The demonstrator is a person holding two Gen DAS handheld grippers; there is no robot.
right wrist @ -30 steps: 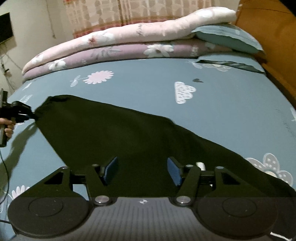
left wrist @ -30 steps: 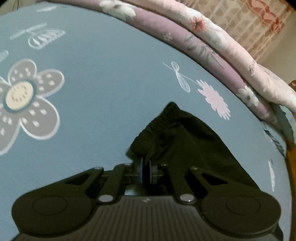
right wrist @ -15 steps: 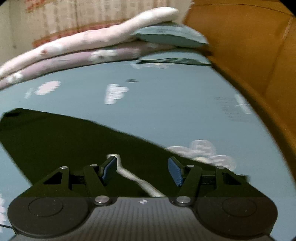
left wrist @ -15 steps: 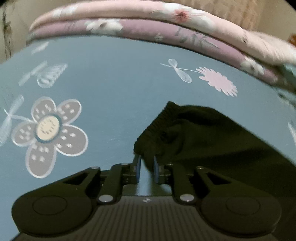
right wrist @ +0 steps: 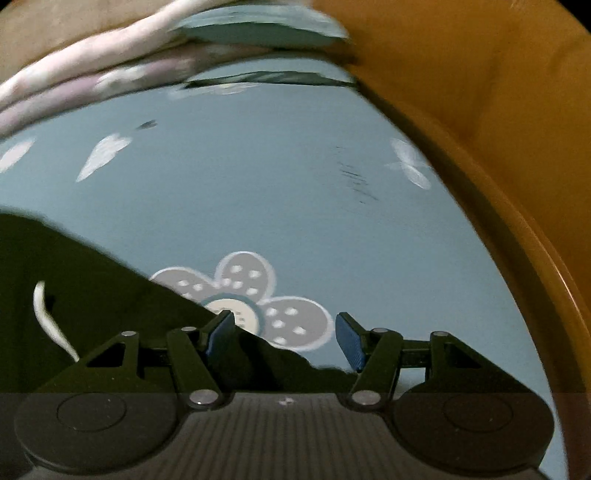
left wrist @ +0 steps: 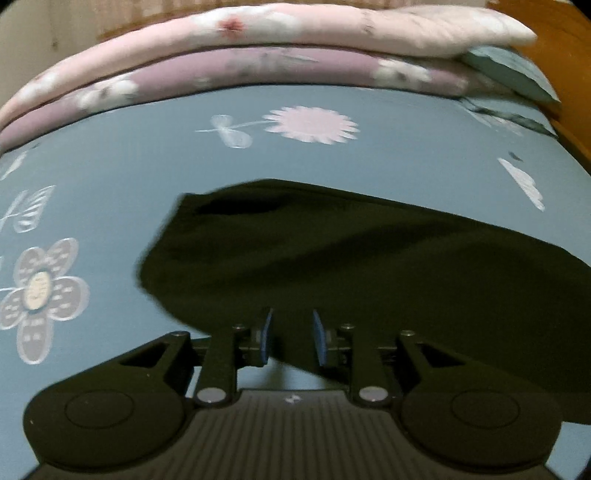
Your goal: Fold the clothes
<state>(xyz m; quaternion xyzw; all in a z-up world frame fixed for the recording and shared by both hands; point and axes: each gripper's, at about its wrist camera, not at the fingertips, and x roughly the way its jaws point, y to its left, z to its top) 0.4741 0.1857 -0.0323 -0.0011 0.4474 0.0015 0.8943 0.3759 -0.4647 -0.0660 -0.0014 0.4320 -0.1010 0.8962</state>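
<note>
Black garment lies flat on blue bedsheet, spread for folding. Left gripper jaws opening, empty, above its edge. Right gripper gapes wide at garment's blurry 6 o'clock hem, probably lining up a grab.

The dark garment runs off the right edge in the left wrist view and off the left edge in the right wrist view, its ends unseen. The folded quilts and pillow smear with blur. The headboard is cropped.
</note>
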